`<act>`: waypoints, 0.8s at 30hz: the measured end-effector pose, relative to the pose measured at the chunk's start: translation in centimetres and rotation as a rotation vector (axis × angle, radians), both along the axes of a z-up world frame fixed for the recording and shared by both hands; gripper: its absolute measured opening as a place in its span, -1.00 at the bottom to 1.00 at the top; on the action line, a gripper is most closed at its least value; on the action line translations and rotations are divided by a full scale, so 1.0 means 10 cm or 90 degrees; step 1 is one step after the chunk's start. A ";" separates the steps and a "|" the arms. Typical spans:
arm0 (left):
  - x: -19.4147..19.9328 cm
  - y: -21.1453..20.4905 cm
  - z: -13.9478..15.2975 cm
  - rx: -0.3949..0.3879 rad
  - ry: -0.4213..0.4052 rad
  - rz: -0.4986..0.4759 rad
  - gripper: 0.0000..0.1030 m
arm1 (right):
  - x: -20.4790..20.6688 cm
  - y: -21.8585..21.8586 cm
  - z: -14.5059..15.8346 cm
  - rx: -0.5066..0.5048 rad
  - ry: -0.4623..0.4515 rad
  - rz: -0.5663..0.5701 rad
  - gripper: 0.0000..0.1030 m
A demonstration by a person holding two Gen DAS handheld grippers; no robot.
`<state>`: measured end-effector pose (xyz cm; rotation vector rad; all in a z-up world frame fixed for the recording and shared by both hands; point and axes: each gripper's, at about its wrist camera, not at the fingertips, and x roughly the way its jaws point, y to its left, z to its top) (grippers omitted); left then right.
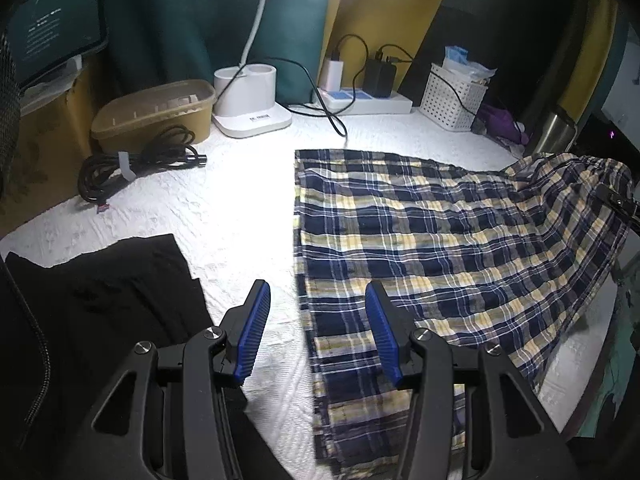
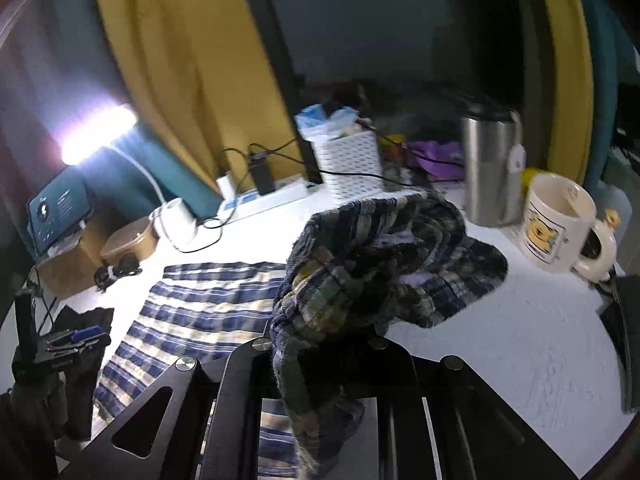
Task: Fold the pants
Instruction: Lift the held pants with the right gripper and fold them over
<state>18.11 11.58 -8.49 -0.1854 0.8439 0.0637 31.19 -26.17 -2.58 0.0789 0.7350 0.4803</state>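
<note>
Two tongs | left (image 1: 318,312) apart | right (image 2: 320,344) clamped on pants (image 2: 360,264) | mug (image 2: 556,224) beside

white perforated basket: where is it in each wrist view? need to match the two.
Left wrist: white basket upper right, at the table's back edge, right of the power strip.
Right wrist: white basket upper centre, behind the lifted plaid pants.
Shared landmark: power strip.

1. Left wrist view: looks steeply down, close over the white table (image 1: 240,216), toward the back wall.
2. Right wrist view: tilted, close behind bunched pants (image 2: 360,264), facing the same wall.
3. Shared: pants (image 1: 440,240), basket (image 1: 454,98), lamp base (image 2: 176,216).
</note>
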 end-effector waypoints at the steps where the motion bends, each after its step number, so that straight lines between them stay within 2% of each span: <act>1: -0.02 0.02 0.01 0.002 -0.003 0.001 -0.05 | -0.01 0.07 0.01 -0.004 -0.002 0.006 -0.71; 13: -0.21 0.38 0.06 -0.006 -0.026 0.018 -0.05 | -0.12 0.86 0.03 -0.044 0.000 0.087 -0.73; 24: -0.36 0.68 0.08 -0.018 -0.034 0.040 -0.05 | -0.23 1.74 -0.23 -0.070 0.031 0.192 -0.73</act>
